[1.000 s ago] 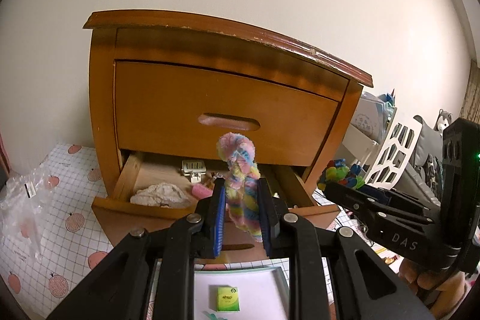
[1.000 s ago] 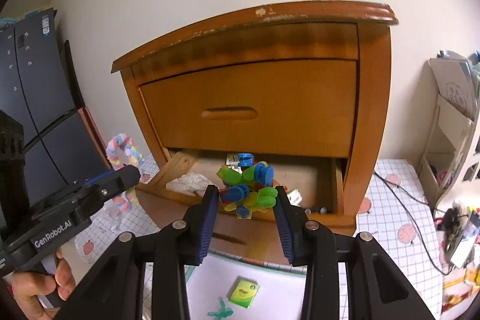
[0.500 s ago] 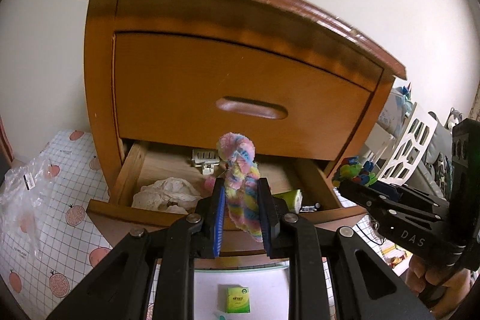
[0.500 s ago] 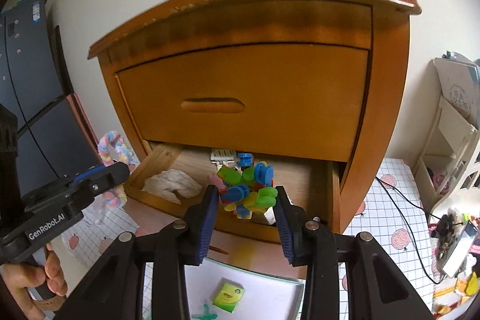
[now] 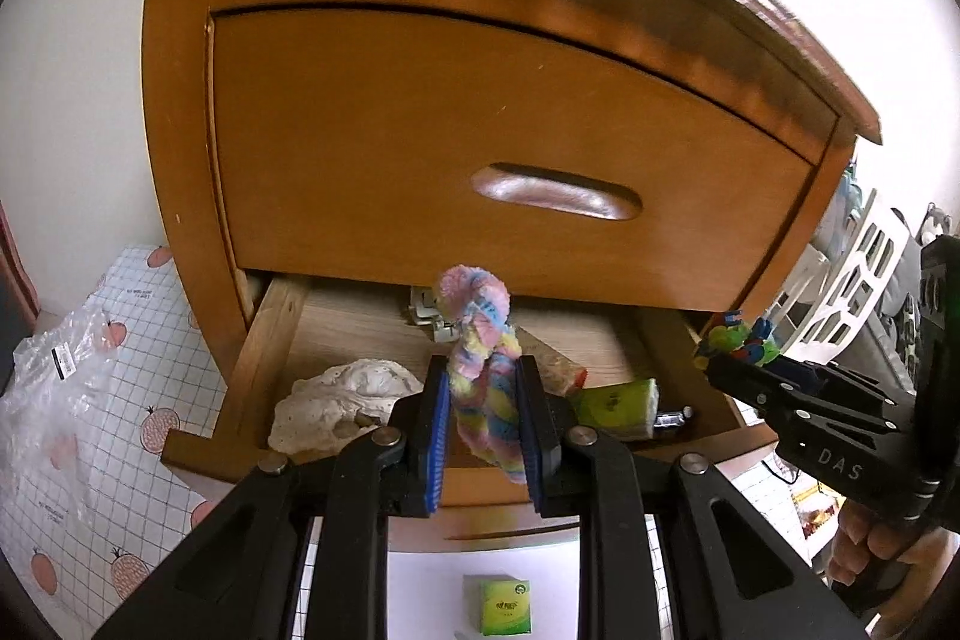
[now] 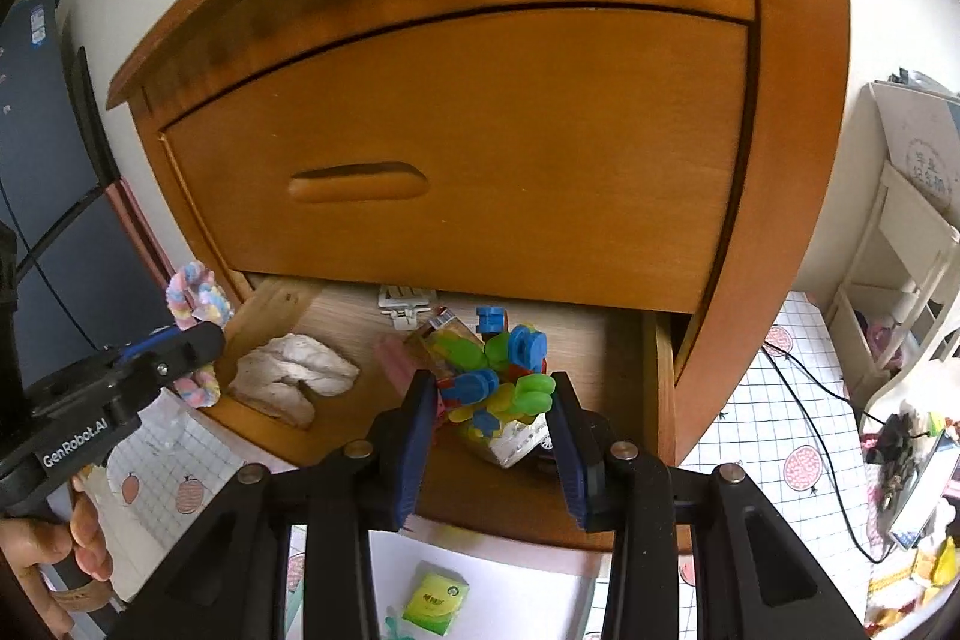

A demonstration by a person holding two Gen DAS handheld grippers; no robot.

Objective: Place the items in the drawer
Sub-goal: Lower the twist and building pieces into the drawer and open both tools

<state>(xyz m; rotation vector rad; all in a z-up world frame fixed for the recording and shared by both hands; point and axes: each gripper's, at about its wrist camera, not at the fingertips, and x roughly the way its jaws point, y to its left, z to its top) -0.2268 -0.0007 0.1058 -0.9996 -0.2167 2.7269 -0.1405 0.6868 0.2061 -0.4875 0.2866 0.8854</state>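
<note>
The wooden nightstand's lower drawer stands pulled out. My left gripper is shut on a fluffy pastel rainbow loop, held over the drawer's front edge; the loop also shows at the left of the right wrist view. My right gripper is shut on a cluster of green, blue and yellow plastic toy pieces, above the drawer's right half. That cluster shows at the right of the left wrist view.
In the drawer lie a crumpled white cloth, a white clip, a pink piece and a green packet. The upper drawer is closed. A small green box lies on the floor below.
Both grippers have come closer to the nightstand and tipped downward, each still holding its item. The open drawer's inside now fills more of both views.
</note>
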